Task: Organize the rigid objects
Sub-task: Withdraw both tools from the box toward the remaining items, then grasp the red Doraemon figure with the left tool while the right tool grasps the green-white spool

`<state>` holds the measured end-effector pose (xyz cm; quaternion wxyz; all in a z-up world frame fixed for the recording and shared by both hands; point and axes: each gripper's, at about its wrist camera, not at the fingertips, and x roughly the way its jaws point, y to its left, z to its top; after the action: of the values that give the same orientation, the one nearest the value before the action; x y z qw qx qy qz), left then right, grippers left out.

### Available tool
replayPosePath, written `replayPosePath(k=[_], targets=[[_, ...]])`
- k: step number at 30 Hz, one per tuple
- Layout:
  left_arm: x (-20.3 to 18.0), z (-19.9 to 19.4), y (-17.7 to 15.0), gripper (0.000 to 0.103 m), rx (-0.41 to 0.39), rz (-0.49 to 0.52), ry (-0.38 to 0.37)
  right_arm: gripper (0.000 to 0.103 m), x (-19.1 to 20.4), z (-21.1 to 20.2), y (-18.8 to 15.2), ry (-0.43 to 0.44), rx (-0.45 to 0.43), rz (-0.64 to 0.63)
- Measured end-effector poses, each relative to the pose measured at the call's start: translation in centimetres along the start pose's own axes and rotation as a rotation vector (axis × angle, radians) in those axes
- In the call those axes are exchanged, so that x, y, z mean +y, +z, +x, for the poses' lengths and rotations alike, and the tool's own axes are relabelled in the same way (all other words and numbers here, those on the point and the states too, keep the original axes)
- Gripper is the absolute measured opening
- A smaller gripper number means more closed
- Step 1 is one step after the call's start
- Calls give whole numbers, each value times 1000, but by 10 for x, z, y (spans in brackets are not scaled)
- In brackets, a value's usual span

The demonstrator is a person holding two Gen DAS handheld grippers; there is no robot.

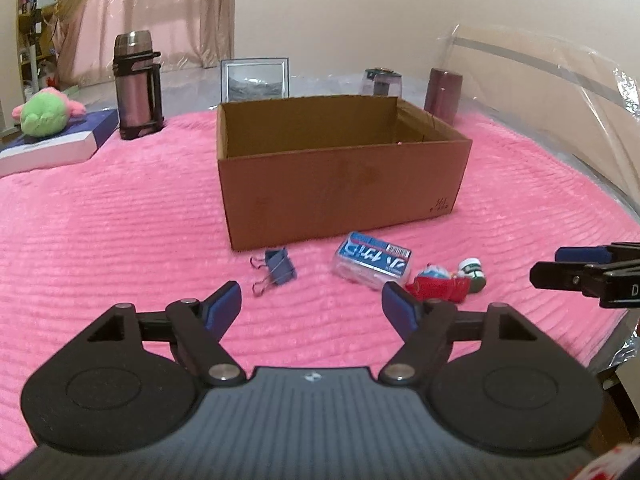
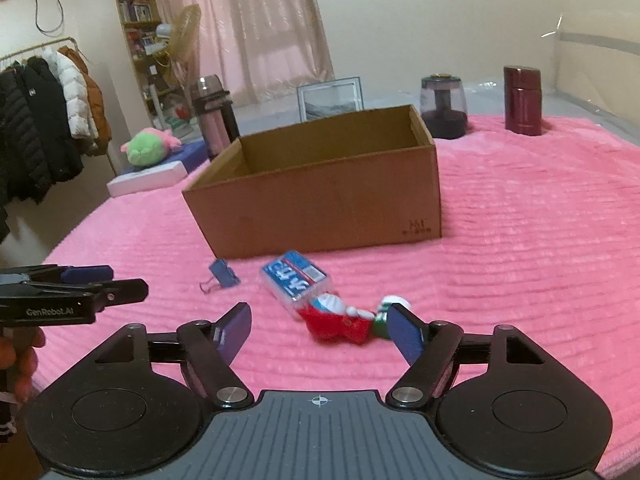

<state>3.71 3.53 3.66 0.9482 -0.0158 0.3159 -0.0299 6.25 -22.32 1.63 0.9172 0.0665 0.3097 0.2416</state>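
An open cardboard box (image 1: 340,184) (image 2: 320,196) stands on the pink blanket. In front of it lie a blue binder clip (image 1: 276,270) (image 2: 222,274), a clear plastic case with a blue label (image 1: 372,266) (image 2: 296,282) and a small red-and-white figurine (image 1: 444,282) (image 2: 340,320). My left gripper (image 1: 312,304) is open and empty, a little short of the clip and the case. My right gripper (image 2: 320,326) is open and empty, with the figurine between its fingertips' line and just beyond. Each gripper shows at the edge of the other's view.
A steel thermos (image 1: 136,84), a picture frame (image 1: 256,80), a dark glass jar (image 2: 443,106) and a maroon container (image 2: 522,100) stand behind the box. A green plush toy (image 1: 44,114) lies on a flat box at the left. Plastic sheeting edges the right side.
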Motion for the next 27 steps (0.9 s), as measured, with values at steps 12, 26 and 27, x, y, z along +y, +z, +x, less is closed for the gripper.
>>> replayPosePath(k=[12,26,27], targets=[[2,8,-6,74,21,-8,18,75,0,4,-7,-7,24,16],[-12,20,-8,74,27,12,-3,75,-12,17,-12,-64,33,46],[-14,22,-8,74,27,15,-6,75,-14,19,-13,-73,33,33]])
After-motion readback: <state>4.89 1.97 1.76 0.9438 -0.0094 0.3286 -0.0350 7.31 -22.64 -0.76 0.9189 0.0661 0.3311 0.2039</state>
